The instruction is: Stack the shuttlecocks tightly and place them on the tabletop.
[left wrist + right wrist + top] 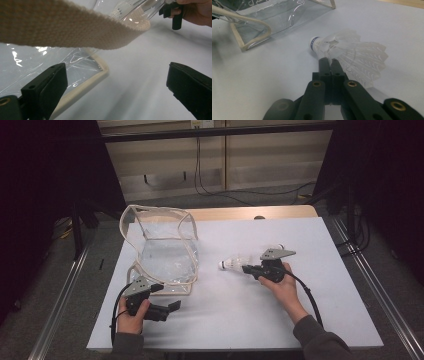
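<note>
A white feather shuttlecock lies low over the white board, cork pointing left. My right gripper is shut on it. In the right gripper view the jaws pinch the shuttlecock at the feather stems just behind the cork. A clear plastic bag with beige trim stands left of centre, mouth up. My left gripper is open by the bag's near corner. In the left gripper view its jaws stand wide apart under a beige strap, with the bag's corner beside the left jaw.
A small white thing shows just behind the right gripper's grey plate. The wooden table edge runs along the board's far side. Metal rails flank the board. Cables hang at the back wall.
</note>
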`<state>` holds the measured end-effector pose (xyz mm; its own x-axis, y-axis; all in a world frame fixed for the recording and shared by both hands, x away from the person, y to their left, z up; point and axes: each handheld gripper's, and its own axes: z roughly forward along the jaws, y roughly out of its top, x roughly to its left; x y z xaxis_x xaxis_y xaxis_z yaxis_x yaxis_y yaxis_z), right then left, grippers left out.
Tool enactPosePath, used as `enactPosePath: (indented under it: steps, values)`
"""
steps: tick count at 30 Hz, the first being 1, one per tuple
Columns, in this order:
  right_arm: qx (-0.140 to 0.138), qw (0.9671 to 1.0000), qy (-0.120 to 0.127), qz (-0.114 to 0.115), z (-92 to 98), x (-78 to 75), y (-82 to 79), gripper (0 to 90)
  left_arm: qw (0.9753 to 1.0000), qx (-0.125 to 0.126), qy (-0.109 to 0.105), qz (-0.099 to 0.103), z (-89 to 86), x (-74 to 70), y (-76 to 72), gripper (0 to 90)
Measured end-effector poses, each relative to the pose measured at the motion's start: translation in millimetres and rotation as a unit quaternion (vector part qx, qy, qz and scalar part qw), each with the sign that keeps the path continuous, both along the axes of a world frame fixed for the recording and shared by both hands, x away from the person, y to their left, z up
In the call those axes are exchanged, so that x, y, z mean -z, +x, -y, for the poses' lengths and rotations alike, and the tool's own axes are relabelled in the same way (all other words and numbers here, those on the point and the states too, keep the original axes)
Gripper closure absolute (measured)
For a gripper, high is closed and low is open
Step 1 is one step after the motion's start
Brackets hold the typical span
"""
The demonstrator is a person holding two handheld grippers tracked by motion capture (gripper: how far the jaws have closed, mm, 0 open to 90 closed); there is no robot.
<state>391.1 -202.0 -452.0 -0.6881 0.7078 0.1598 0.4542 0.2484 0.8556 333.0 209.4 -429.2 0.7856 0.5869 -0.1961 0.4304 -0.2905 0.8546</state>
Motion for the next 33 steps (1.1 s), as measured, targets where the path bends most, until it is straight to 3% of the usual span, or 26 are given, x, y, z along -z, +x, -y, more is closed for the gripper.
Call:
enactPosePath:
  steps: [33]
  values:
    - [-0.007,0.9999,-0.007,-0.007,-5.0,5.7,3.9,90.0,1.0,0.002,0.0,0.001,0.1,0.3,0.3,3.5]
